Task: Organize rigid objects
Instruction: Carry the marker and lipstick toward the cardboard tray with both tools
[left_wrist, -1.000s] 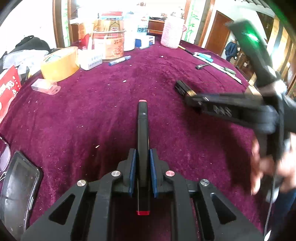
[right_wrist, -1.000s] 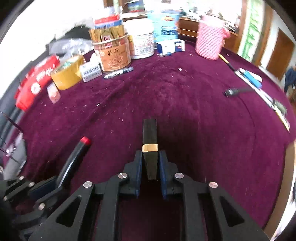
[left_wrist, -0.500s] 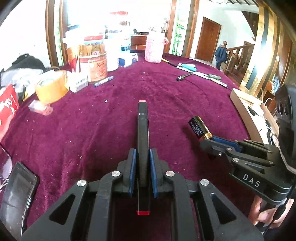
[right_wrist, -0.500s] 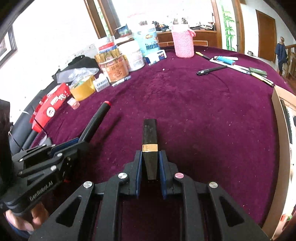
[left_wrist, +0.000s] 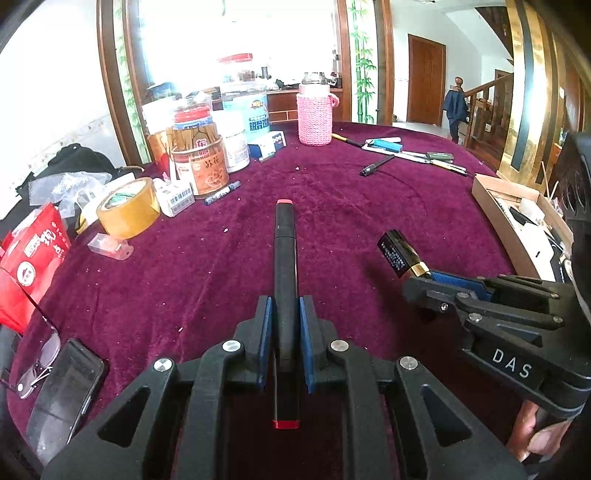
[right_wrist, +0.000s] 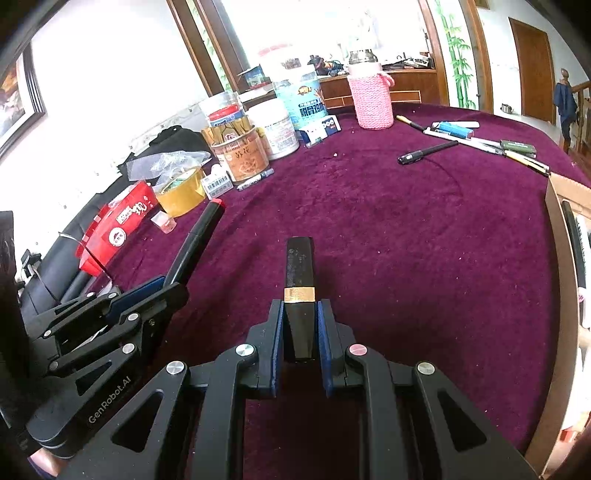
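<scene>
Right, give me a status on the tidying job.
Done: some items already lie in the cardboard box. In hand: left gripper clamps a black marker; right gripper clamps a black-and-gold tube. Left: pens remain loose on the tablecloth.

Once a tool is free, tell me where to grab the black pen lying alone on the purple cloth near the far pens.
Take the black pen across the middle of its barrel, coming straight down from above. It lies flat on the purple cloth, long and thin, so fingers should close across its width. It sits apart from the other pens, leaving room either side.
</scene>
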